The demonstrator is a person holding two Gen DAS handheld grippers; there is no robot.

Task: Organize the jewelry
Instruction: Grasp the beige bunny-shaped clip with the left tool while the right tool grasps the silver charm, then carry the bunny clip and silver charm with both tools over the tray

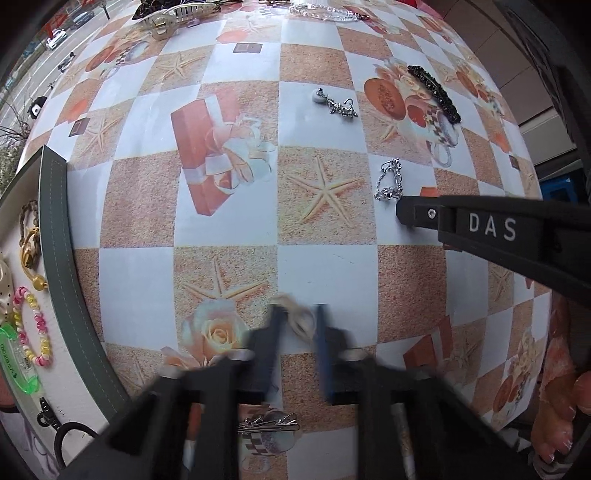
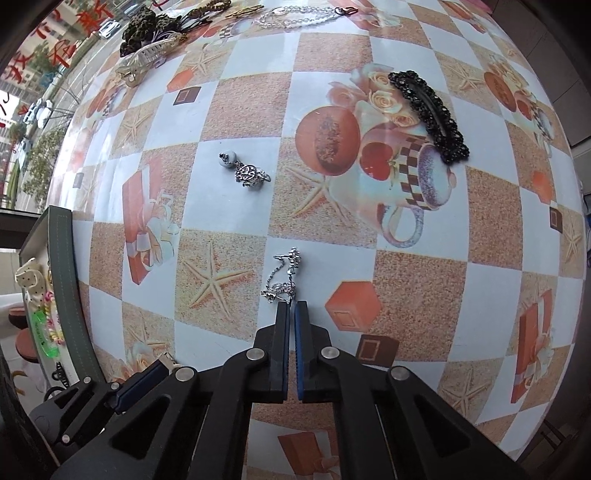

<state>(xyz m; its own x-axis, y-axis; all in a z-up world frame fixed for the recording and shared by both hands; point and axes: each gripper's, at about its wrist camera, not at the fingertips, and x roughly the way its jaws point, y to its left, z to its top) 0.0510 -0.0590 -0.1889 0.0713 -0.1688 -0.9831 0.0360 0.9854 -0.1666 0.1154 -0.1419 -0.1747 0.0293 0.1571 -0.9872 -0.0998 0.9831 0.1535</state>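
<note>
In the right wrist view my right gripper (image 2: 291,306) points down at the table, its jaws closed together on the near end of a silver chain earring (image 2: 282,275). From the left wrist view the same earring (image 1: 388,181) lies at the tip of the right gripper (image 1: 400,212). My left gripper (image 1: 297,314) is blurred, with a small cream piece (image 1: 295,323) caught between its fingers. It also shows at the lower left as the left gripper (image 2: 160,365), something pale at its tip. A matching silver earring with a white bead (image 2: 243,171) lies further off.
A green-rimmed jewelry tray (image 1: 55,221) at the left holds a gold piece, a coloured spiral bracelet (image 1: 35,328) and a green clip. A black beaded hair clip (image 2: 430,114), a cream claw clip (image 2: 147,59) and a bead chain (image 2: 295,16) lie on the checked tablecloth. A silver clip (image 1: 267,421) lies under the left gripper.
</note>
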